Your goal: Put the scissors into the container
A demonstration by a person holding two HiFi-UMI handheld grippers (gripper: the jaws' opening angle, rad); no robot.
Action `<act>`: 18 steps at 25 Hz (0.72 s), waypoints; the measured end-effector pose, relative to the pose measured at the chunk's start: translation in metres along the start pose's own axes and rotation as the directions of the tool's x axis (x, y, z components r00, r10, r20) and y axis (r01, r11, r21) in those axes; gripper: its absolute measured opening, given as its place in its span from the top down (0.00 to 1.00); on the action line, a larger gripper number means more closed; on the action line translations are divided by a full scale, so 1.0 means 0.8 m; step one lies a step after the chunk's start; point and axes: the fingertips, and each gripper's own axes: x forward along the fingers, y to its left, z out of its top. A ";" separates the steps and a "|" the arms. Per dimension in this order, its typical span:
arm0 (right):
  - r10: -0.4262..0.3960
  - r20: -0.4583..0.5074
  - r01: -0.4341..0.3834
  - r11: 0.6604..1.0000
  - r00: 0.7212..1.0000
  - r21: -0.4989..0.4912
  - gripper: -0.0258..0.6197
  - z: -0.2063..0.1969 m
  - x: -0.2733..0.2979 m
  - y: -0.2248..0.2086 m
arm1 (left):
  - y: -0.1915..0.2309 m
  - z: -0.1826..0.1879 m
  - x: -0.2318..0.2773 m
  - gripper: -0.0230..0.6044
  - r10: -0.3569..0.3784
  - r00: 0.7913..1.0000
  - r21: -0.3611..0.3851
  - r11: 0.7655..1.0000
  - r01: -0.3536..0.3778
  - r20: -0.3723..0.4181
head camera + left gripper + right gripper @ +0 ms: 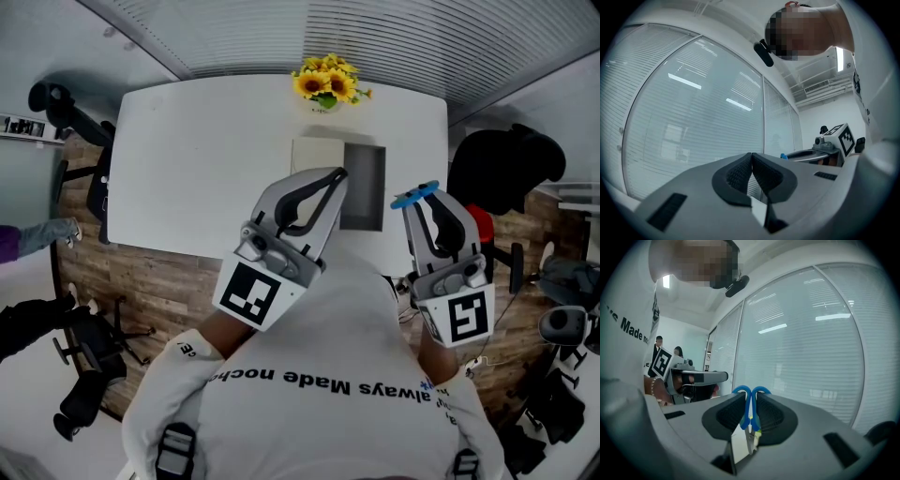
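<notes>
Our right gripper (751,398) pinches the scissors (413,196) by the blue handles, blades running back along its jaws, with the container (366,187) mid-desk (187,169) lying ahead and slightly left, while our left gripper (751,159) is pressed together on nothing.

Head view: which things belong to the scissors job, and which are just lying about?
Job: scissors, shut in the right tongs; container on the table; left tongs, shut and empty.
Lying about: sunflowers; black chair at the table's right.
</notes>
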 end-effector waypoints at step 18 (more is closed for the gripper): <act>0.015 -0.055 -0.014 1.000 0.998 0.003 0.83 -0.028 0.016 -0.004 | 0.005 0.001 0.005 0.93 0.011 1.000 -0.002 1.000 -0.011 0.003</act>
